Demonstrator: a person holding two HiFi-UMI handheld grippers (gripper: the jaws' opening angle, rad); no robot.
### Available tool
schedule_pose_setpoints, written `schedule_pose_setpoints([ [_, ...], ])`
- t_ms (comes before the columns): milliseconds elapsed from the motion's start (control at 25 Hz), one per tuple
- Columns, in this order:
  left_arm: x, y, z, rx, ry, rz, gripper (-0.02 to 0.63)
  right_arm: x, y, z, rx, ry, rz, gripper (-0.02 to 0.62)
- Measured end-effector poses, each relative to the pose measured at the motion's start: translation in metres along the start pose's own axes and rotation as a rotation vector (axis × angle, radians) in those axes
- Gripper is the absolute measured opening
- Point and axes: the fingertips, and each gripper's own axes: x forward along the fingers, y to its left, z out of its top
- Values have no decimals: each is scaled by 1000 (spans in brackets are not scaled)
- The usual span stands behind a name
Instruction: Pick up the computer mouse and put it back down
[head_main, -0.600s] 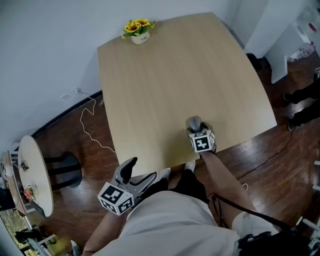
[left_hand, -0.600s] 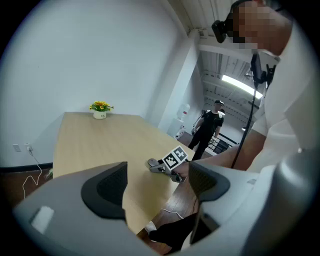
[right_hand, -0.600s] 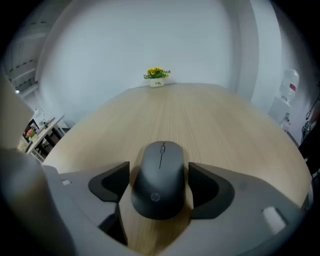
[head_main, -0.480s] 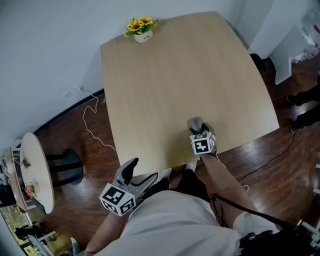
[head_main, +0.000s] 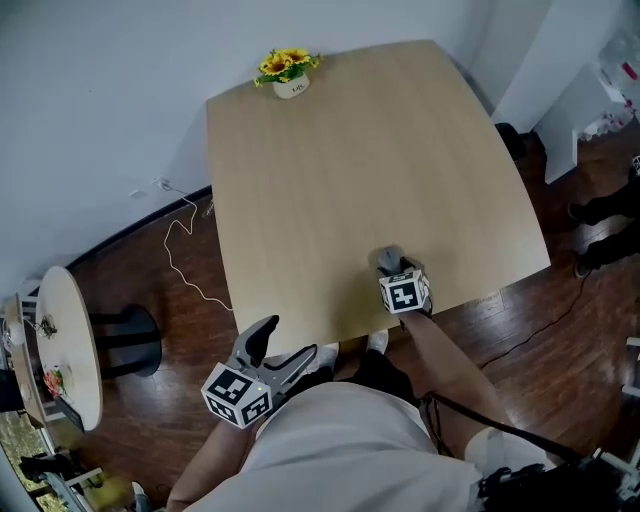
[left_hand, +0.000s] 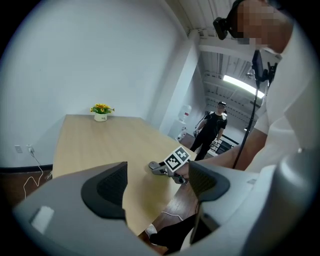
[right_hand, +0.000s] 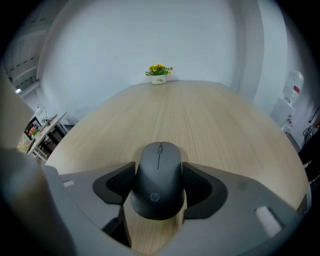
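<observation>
Right gripper (right_hand: 159, 176) jaws pinch the mouse (right_hand: 158, 162) by its sides, its long axis along them; left gripper (left_hand: 157, 181) hangs spread, empty, well apart from the mouse.

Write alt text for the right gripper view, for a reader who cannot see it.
A dark grey computer mouse is clamped between the two jaws of the right hand-held gripper, over a light wooden table. At the table's far edge a small pot of yellow flowers stands against a white wall.

A potted yellow flower (head_main: 286, 72) stands far back on the wooden table (head_main: 340, 180).
</observation>
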Motion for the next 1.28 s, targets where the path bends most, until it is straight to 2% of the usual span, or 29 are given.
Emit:
schedule_pose_setpoints([
  [160, -7, -1, 3, 15, -23, -34, 356, -43, 9, 6, 10, -24, 10, 298],
  [520, -13, 4, 13, 90, -67, -157, 356, -206, 51, 37, 7, -172, 6, 298],
  [760, -13, -5, 16, 126, -68, -250, 357, -298, 81, 34, 30, -254, -31, 298],
  [1040, -14, -17, 14, 188, -55, -309, 356, -324, 94, 10, 81, -255, -79, 298],
  [1280, -18, -22, 17, 187, -77, -346, 359, -327, 96, 2, 101, -260, -93, 298],
])
